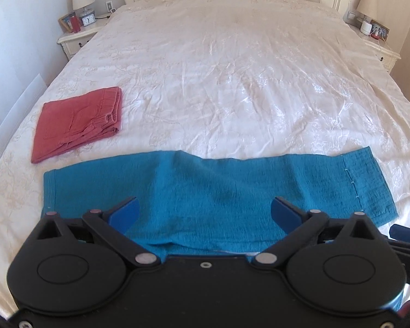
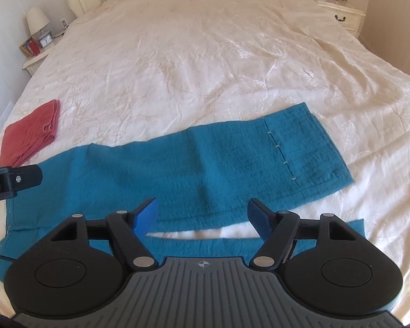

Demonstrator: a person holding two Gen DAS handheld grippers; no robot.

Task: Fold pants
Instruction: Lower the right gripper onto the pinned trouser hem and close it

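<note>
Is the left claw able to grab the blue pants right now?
Probably yes. The left claw is open right above the blue pants, and nothing lies between them. It isn't gripping the cloth yet.

The letters "LAI", cut off by the frame edge, stand on the left claw (image 2: 27,176).

left gripper (image 1: 203,210) fingers spread wide; right gripper (image 2: 202,214) fingers apart, empty

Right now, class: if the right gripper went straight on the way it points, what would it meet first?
Most likely the teal pants spread on the bed: the right gripper points down at them with open, empty jaws. Depth is unclear, but nothing else shows in that line.
</note>
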